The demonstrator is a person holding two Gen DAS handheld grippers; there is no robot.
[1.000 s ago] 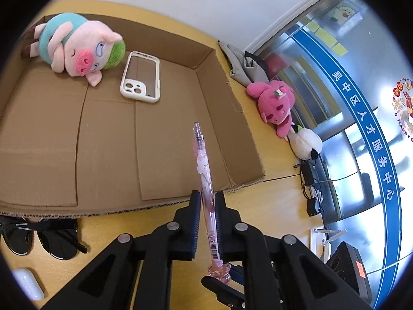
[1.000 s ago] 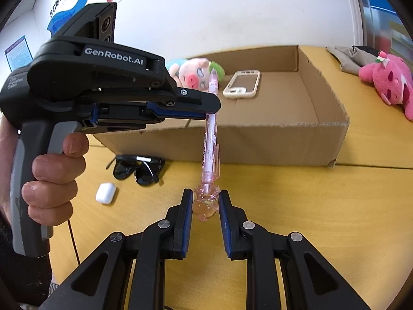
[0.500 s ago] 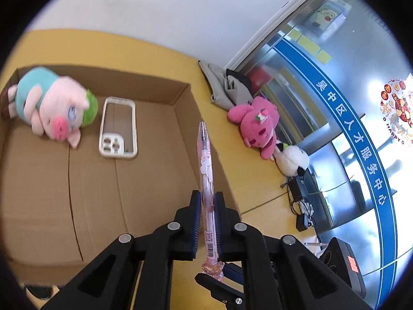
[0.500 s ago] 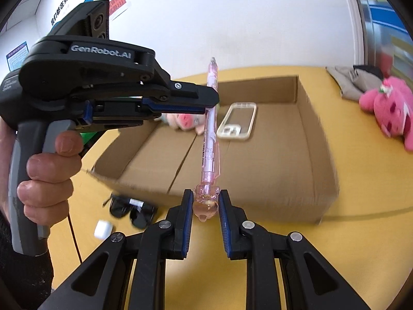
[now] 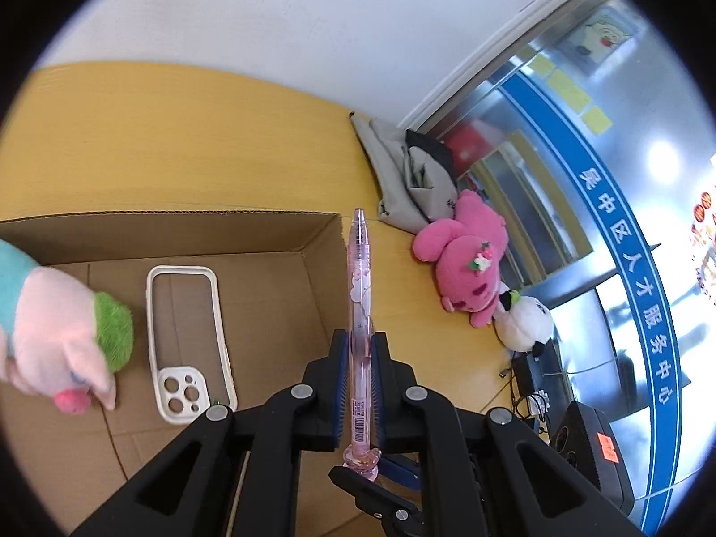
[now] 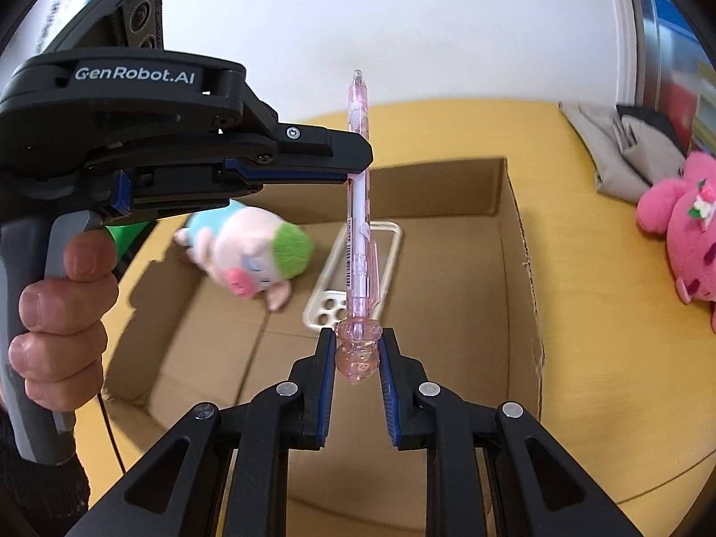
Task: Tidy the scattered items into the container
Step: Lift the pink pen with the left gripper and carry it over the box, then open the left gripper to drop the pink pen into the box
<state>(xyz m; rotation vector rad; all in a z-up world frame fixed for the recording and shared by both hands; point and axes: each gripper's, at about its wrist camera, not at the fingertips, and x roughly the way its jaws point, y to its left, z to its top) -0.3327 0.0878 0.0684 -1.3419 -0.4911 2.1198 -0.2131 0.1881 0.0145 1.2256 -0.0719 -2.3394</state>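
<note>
Pink pen (image 5: 359,313) stands clamped between the two fingers of the left gripper (image 5: 358,353), its tip pointing away from the handle and its clear ornamental cap (image 6: 356,353) hanging at the near end. In the right wrist view the same pen (image 6: 358,206) is held over the open cardboard box (image 6: 519,241), and the person's hand (image 6: 58,322) wraps the grey handle of the left gripper (image 6: 355,165). The right gripper (image 6: 356,358) has its fingers spread on either side of the cap, with a slim gap showing on each side, so it is not squeezing the pen. Inside the box, on its floor, lie a plush pig (image 5: 58,335) with a green tuft and a white phone case (image 5: 183,340), the case just beside the pig and nearer the box's right wall. Out on the yellow worktop (image 5: 179,134), beyond the right wall of the box, rest a pink plush toy (image 5: 465,259), a small white plush toy (image 5: 523,322) touching it, and a folded grey cloth (image 5: 402,170) near the worktop's far edge.
</note>
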